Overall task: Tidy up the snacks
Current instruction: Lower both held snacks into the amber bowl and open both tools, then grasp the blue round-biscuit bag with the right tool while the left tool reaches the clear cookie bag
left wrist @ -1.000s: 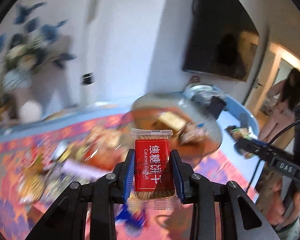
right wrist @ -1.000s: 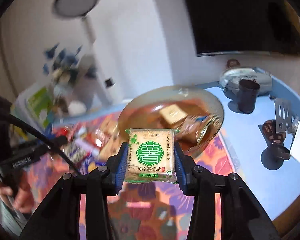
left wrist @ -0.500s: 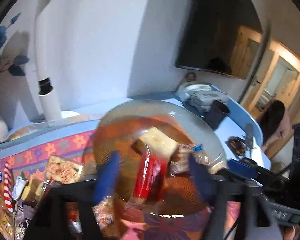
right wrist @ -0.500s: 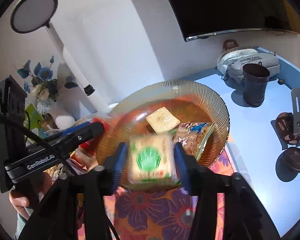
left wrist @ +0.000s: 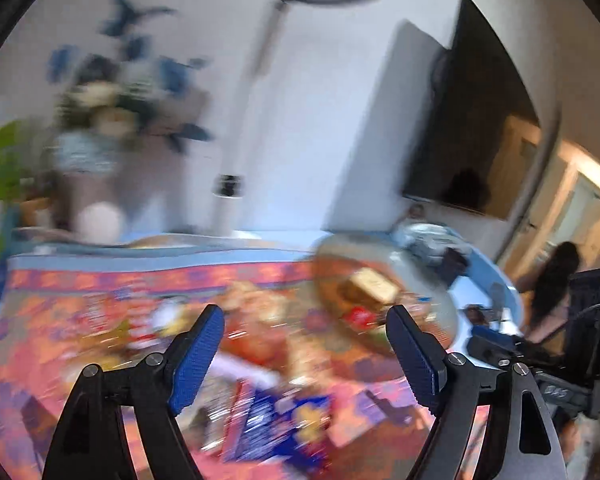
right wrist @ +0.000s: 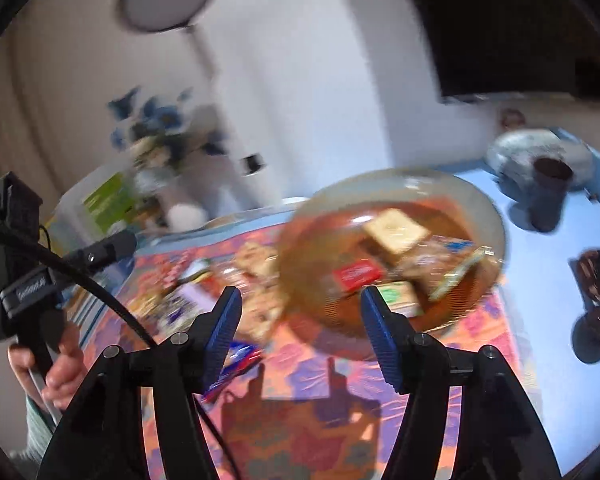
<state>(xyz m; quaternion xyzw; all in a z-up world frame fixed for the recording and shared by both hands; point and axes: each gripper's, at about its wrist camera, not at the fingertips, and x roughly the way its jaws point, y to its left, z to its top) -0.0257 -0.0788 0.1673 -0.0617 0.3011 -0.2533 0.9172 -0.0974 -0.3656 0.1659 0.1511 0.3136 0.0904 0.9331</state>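
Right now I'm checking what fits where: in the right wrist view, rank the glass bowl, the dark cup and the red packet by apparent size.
1. glass bowl, by far the largest.
2. dark cup.
3. red packet, close to the cup; blur and its nearer position make that order unsure.

Left hand-held gripper point(left wrist: 304, 344) and right hand-held gripper point(right wrist: 300, 320) both gape wide, holding nothing.

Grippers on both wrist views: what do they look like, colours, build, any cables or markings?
Both match: the left gripper and right gripper have black angular arms with silver screws and blue textured pads. In the right wrist view the left unit's black body carries white lettering, too blurred to read, and a black cable.
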